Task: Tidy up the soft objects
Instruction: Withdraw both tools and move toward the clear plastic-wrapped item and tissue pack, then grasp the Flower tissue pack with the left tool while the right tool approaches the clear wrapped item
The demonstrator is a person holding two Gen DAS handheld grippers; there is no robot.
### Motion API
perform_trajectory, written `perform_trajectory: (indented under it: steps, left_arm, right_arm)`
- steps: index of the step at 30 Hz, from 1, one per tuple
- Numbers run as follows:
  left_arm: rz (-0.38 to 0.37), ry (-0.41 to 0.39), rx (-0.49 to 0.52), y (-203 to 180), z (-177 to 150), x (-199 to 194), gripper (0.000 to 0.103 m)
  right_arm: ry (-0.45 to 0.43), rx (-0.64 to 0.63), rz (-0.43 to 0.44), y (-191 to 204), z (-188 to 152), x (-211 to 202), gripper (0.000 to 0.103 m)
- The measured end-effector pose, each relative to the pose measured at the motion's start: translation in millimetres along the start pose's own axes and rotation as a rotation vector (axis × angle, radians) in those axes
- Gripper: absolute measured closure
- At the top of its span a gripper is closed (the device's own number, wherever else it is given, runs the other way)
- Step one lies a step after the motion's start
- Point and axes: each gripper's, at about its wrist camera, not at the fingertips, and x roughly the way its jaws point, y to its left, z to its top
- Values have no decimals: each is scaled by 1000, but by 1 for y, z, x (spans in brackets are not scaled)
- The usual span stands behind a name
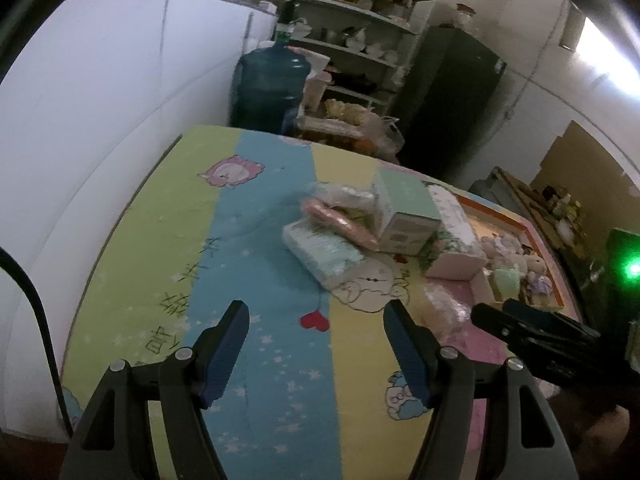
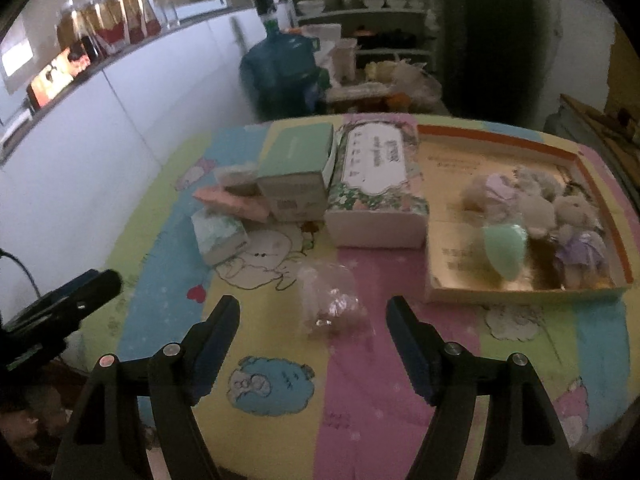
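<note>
Both grippers, left gripper (image 1: 316,356) and right gripper (image 2: 312,350), are hanging spread and empty; the right one is lining up on the clear bag (image 2: 332,300) at 12 o'clock, probably headed for the tray (image 2: 520,292) next.

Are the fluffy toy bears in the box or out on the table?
In. The plush bears lie inside the shallow cardboard box, beside a green sponge.
</note>
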Motion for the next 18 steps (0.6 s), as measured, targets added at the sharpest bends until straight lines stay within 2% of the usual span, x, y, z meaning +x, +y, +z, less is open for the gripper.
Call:
perform_trajectory:
  steps: [8,16,18]
  left_arm:
    - [22,14,-39,11,6,11,33]
    - [6,40,-33,4,17,34,34]
    - [0,44,-25,1,20,40,34]
  right_arm:
    - [77,-34,-23,-5,7,49,26]
    - [113,-69,-20,-7,6,70,26]
    - [122,-63,-12,-11,5,73,36]
